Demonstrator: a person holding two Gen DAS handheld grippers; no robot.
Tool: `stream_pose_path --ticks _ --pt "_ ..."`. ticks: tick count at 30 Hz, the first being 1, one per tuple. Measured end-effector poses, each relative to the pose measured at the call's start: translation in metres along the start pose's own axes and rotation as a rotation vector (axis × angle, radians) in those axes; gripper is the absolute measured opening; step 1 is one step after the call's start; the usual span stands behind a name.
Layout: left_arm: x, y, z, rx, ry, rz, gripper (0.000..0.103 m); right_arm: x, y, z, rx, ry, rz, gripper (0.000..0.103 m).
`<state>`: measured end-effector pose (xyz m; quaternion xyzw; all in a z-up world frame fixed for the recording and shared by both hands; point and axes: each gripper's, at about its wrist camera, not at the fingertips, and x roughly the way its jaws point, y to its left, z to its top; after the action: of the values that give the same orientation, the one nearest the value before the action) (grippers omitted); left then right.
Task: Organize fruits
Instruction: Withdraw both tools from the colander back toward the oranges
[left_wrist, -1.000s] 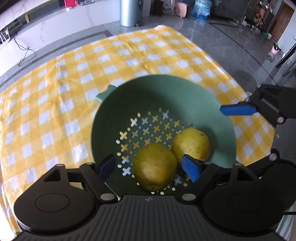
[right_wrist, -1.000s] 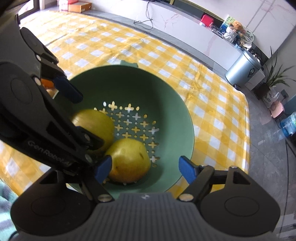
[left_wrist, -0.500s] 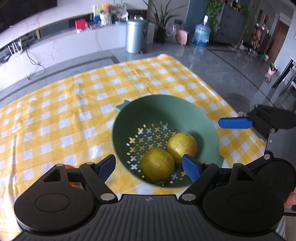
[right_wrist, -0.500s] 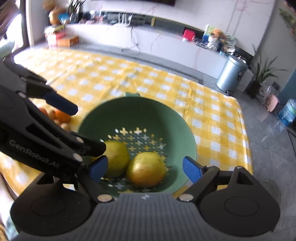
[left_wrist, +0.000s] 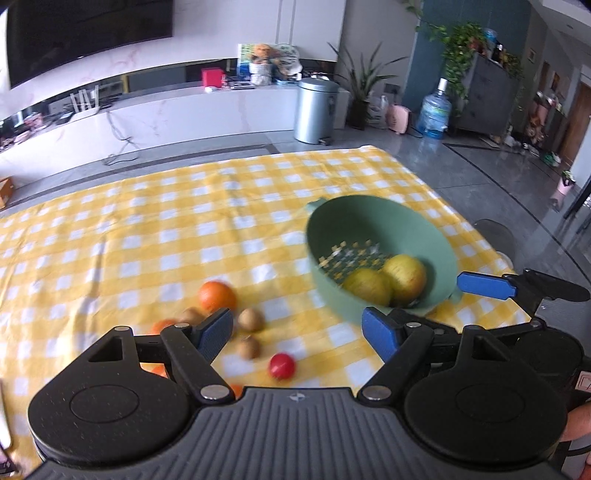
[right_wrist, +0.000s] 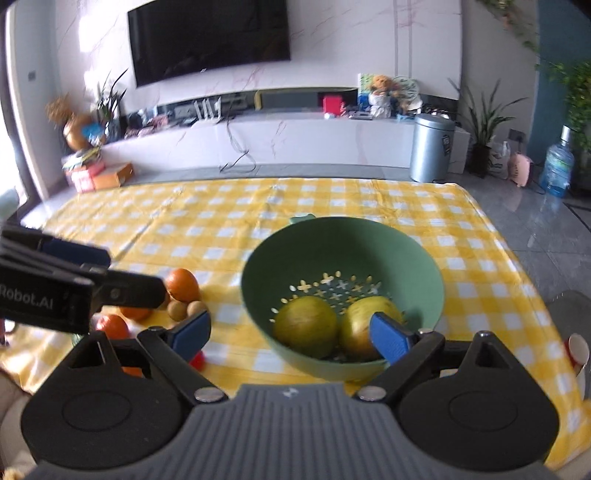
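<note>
A green colander (left_wrist: 436, 243) (right_wrist: 424, 254) sits on the yellow checked cloth and holds two yellow-green pears (left_wrist: 404, 275) (right_wrist: 304, 323). Left of it lie loose fruits: an orange (left_wrist: 217, 295) (right_wrist: 181, 284), brown kiwis (left_wrist: 250, 319) (right_wrist: 176, 309) and a small red fruit (left_wrist: 282, 365). My left gripper (left_wrist: 297, 334) is open and empty, raised above the loose fruits. My right gripper (right_wrist: 290, 334) is open and empty, raised at the near side of the colander. Each gripper shows in the other's view.
The checked cloth (left_wrist: 147, 229) (right_wrist: 207, 210) covers the table up to its far and right edges. Beyond it are a white counter, a steel bin (left_wrist: 317, 110) and a water bottle (left_wrist: 436, 112). More oranges (right_wrist: 115, 326) lie half hidden behind the left gripper.
Both grippers have pulled up and back from the colander, so the room comes into view. The left gripper has swung left, so the loose fruits show. Both stay open.
</note>
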<state>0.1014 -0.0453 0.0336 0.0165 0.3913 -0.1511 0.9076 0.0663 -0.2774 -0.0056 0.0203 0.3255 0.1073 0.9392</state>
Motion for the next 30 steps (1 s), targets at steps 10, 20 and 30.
stream_pose_path --ticks 10,20,30 --pt "-0.010 0.039 -0.043 -0.115 0.005 0.069 0.087 0.006 0.038 -0.038 0.014 0.005 0.010 0.093" --pt "0.000 0.061 -0.066 -0.154 -0.002 0.075 0.081 0.021 0.051 -0.047 -0.002 0.024 0.041 0.093" --pt "0.012 0.078 -0.074 -0.163 -0.025 0.041 0.074 0.040 0.072 -0.044 -0.083 0.027 0.075 0.074"
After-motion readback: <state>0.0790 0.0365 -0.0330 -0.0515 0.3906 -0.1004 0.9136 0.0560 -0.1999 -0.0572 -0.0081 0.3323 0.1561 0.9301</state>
